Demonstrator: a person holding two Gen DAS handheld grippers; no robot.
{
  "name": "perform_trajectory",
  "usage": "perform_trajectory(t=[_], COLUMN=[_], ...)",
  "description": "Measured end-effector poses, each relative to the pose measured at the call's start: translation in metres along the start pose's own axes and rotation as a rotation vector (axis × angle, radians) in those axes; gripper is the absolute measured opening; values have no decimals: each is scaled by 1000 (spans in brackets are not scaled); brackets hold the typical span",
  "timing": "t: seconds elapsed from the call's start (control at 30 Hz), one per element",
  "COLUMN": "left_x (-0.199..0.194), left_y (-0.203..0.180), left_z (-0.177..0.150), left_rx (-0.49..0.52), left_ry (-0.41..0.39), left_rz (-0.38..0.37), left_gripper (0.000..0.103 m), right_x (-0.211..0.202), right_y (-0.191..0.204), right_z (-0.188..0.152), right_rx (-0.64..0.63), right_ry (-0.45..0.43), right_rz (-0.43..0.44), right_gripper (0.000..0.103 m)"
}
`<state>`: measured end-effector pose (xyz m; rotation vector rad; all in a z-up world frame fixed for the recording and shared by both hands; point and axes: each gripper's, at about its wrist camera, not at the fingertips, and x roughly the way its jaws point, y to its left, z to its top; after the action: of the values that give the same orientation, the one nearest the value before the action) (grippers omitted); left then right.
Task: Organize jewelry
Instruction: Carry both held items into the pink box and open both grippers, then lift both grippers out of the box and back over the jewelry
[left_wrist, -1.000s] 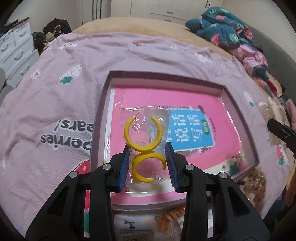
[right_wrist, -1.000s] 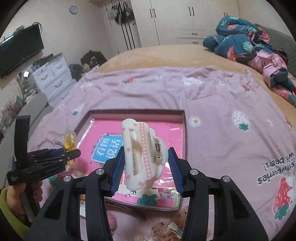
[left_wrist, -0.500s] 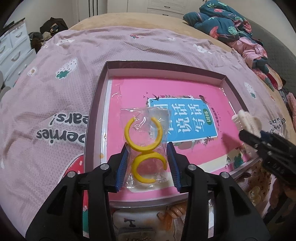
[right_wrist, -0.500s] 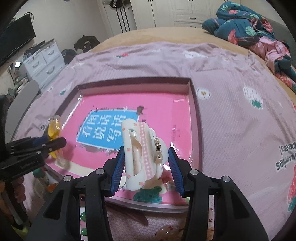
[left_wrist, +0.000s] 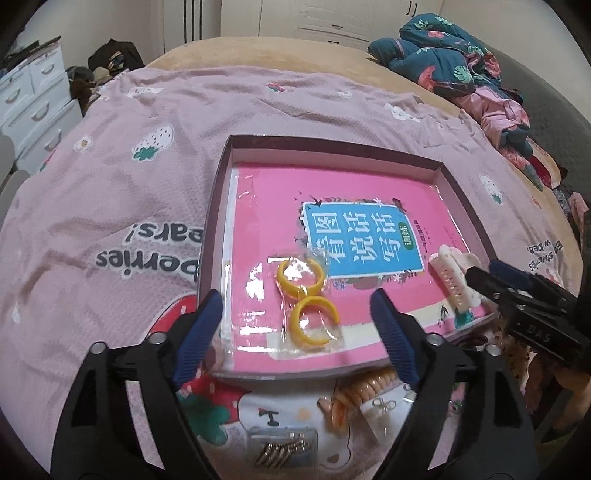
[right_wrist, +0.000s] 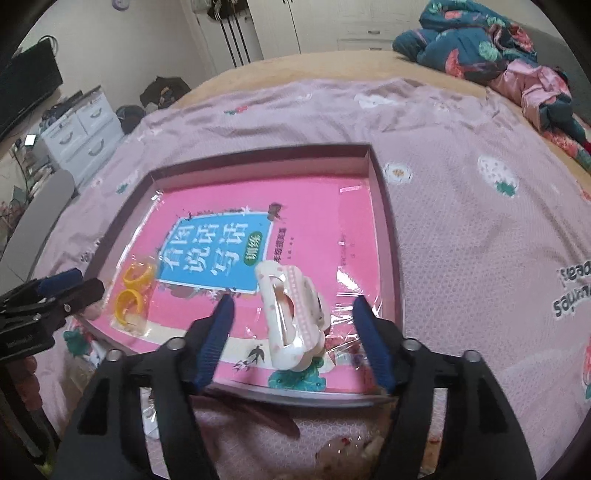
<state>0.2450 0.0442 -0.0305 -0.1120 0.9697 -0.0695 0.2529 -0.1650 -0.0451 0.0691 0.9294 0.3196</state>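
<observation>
Flanking bagged yellow rings (left_wrist: 306, 300) inside tray rim (left_wrist: 212, 218): left tool (left_wrist: 297, 317), spread.

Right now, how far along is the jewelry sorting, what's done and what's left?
Done: the bagged yellow earrings and the white hair claw lie in the tray. In hand: nothing; the left gripper and right gripper are both open. Left: the orange coil hair tie, the small box of clips and other bits lie outside, on the blanket.
</observation>
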Motion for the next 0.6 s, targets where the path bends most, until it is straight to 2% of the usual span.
perform_trajectory(t=[0.23,0.4,0.6], left_x=[-18,-35,-66], left_y=[0,0,-3], left_z=[-3,-6,-6], left_rx=[9,-13,-24], left_ry=[-36,-59,-122], left_rz=[27,9,6], left_gripper=[87,92,93], right_x=[-48,-82,-119], right_y=[4,10,12], right_z=[-5,-6,-8], right_rx=[-29,-64,-87], right_ry=[-111,-182,-244], right_rz=[-5,-13,-19], right_gripper=[86,88,88])
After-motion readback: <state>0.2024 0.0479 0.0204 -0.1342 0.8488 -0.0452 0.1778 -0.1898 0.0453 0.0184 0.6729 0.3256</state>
